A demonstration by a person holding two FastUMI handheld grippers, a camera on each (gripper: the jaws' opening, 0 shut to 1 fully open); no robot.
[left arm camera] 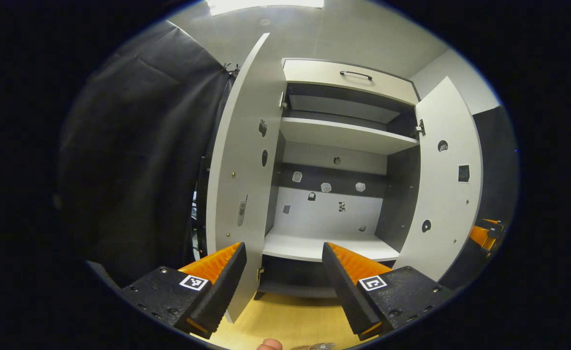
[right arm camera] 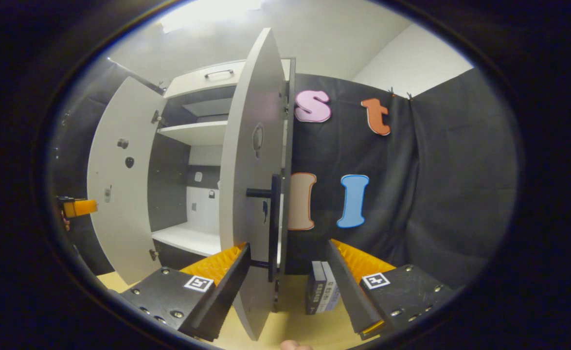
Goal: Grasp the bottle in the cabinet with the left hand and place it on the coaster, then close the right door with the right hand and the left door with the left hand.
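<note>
1. We hold the left gripper (left arm camera: pixel 283 277) in front of the open cabinet (left arm camera: pixel 348 73), its fingers spread wide with nothing between them. The bottle is not on any cabinet shelf (left arm camera: pixel 314 245) we can see. At the very bottom of the left gripper view, at the near edge of the desk (left arm camera: pixel 285 316), a small metallic rim (left arm camera: pixel 317 346) peeks in. It may be the bottle or the coaster, but we cannot tell which, so we judge the placing step as probably done without being sure.

2. The right gripper (right arm camera: pixel 290 277) also has its fingers apart. The right door (right arm camera: pixel 251 194) stands edge-on between them, its black handle (right arm camera: pixel 273 228) just ahead. If we push on the handle rather than the panel, a finger could hook the bar and drag the door back open.

3. The right door swings from near the desk's right side. A small dark box (right arm camera: pixel 322 287) stands on the desk just beside its lower edge, on the outer face, so we judge it clear of the swing, but a finger could clip it.

4. The left door (left arm camera: pixel 239 170) stands wide open, its edge just above the left gripper's left finger (left arm camera: pixel 217 272). Closing it before the right door could disturb the order the task asks for.

5. A fast swing could make either door bounce back off the frame.
</note>
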